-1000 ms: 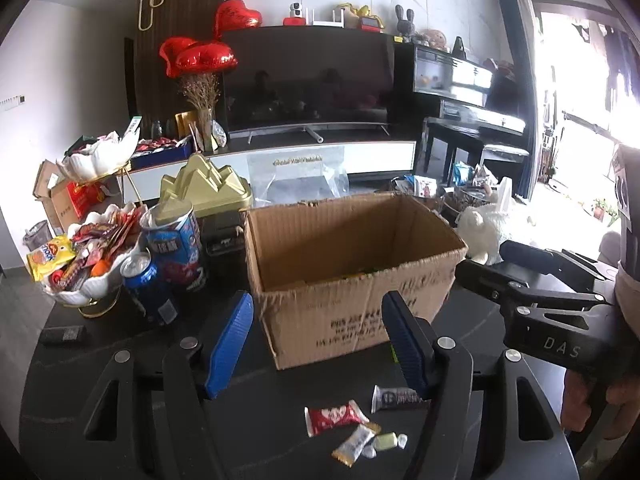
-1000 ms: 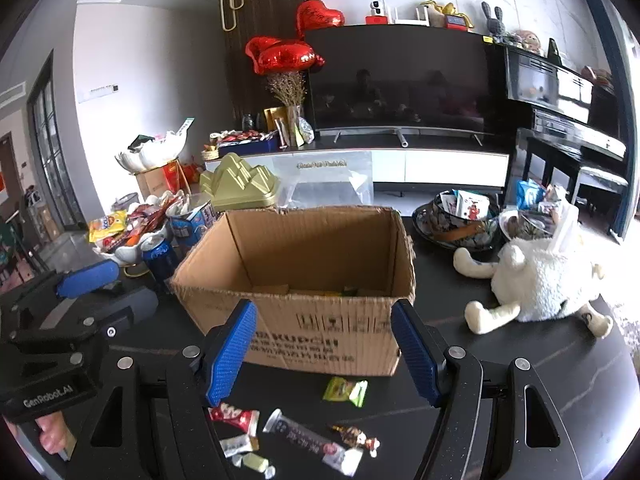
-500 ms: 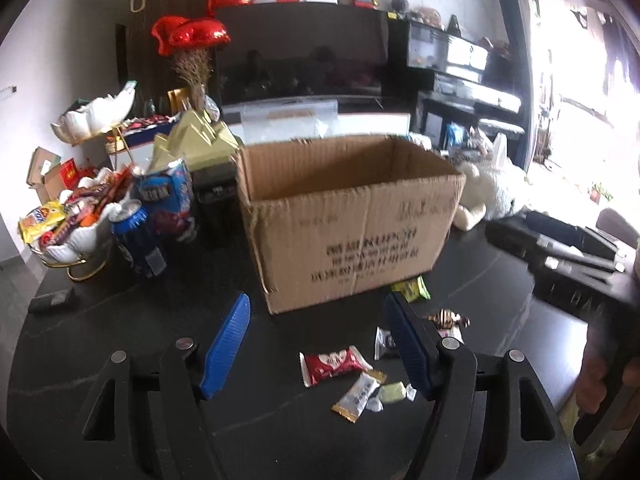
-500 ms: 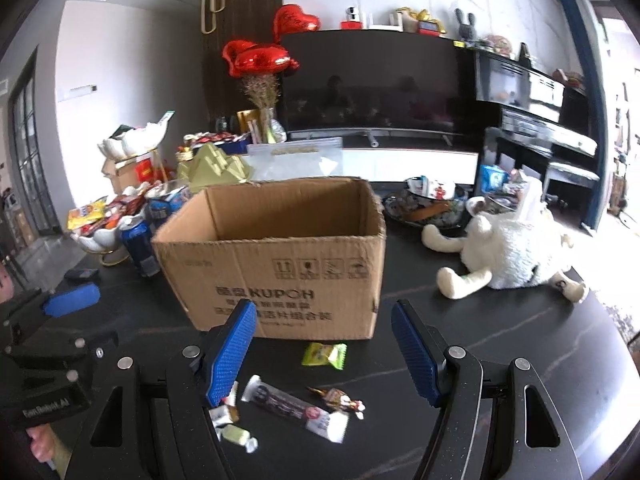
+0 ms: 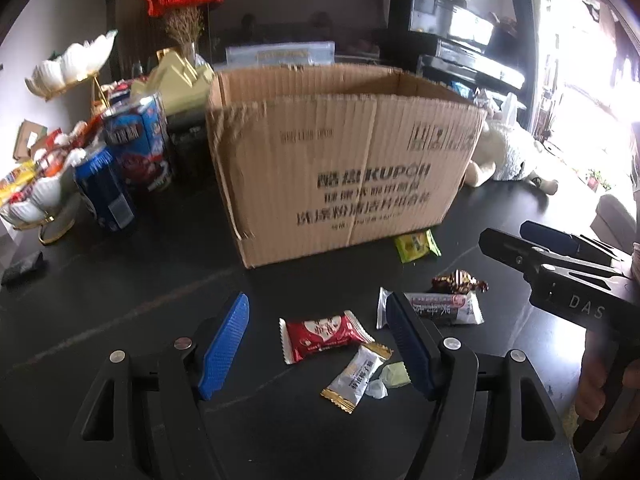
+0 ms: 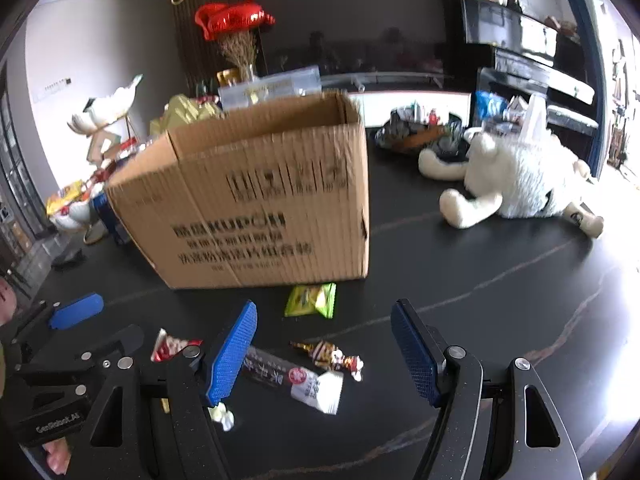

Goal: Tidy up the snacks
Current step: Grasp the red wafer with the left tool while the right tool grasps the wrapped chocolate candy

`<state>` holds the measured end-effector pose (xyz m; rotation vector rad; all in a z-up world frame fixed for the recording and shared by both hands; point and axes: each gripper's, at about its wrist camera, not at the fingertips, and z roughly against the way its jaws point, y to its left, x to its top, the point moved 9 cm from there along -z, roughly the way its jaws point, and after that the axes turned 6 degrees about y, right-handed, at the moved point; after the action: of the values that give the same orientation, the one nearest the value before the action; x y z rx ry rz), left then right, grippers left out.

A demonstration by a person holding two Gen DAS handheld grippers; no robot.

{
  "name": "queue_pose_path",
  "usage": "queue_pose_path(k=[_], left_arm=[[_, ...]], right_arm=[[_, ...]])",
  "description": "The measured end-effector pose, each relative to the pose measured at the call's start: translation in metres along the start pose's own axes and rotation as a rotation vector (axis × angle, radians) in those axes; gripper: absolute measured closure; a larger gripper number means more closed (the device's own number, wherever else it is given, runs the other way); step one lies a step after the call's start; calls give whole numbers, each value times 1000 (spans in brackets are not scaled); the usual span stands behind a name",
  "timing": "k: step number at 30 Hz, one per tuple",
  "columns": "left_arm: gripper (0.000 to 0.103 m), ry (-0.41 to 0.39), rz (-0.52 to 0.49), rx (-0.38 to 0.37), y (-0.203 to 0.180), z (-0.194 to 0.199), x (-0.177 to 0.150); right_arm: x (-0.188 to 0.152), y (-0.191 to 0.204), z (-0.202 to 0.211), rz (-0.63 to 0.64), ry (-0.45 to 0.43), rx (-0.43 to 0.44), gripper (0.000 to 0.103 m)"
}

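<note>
Cardboard box stands upright on the counter with six wrapped snacks loose before it — we judge all unsorted, left tool and right tool both spread, empty.
</note>
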<state>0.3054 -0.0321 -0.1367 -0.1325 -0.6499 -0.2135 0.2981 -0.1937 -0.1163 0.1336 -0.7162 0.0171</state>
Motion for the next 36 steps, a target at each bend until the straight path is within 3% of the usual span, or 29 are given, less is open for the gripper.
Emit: queue_pose_path(k=[8,26,36], left_arm=[[33,66,21,-12,1,-24,-11],[33,106,43,-27,1,-55,-19],[46,121,53,-61,-1,-65,-22]], right_arm=[[-14,-6,-23,-8,63,-9,33],[-35,-9,-56,-8,159,4,50],[-35,-5,-60,20,165,8,64]])
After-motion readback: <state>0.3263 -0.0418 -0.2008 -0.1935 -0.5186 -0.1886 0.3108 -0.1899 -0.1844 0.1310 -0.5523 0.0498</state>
